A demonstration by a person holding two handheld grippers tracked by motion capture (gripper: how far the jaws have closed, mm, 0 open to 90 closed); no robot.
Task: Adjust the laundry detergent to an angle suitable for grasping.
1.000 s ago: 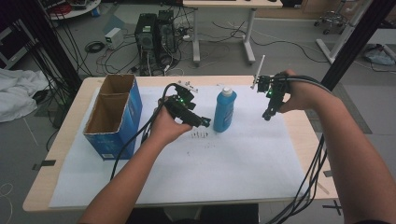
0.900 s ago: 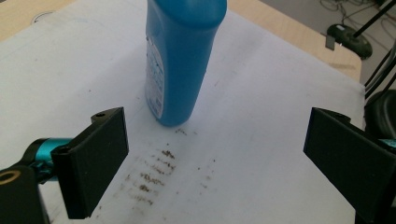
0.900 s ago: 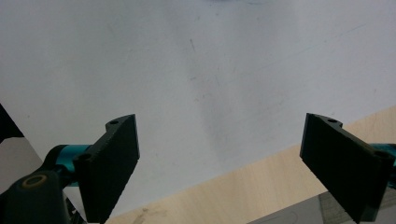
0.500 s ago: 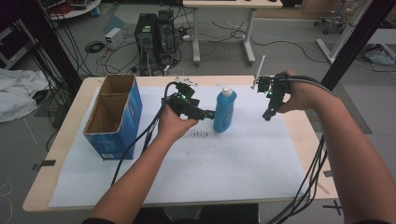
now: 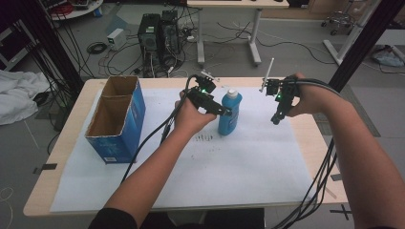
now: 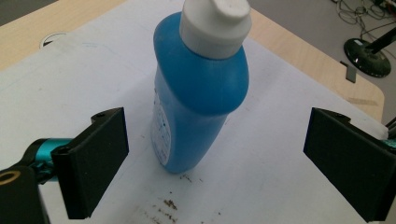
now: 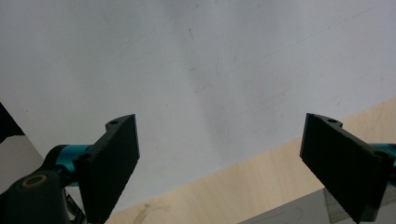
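High view first: your left tool sits just left of centre, right against the blue bottle, which stands upright on the white paper covering the table. Your right tool hangs at the upper right, well apart from the bottle, tips pointing down. An open cardboard box stands at the left of the frame.

Left gripper view: the bottle, white cap on, stands at centre frame, ahead of your left tool's wide-apart jaws, neither pad touching it. You look to be on the approach to a grasp. Next, push forward until the body sits squarely between the pads, then close evenly so it does not tip.

Right gripper view: your right tool's jaws also stand wide apart with nothing between them, above bare paper and the table's edge.
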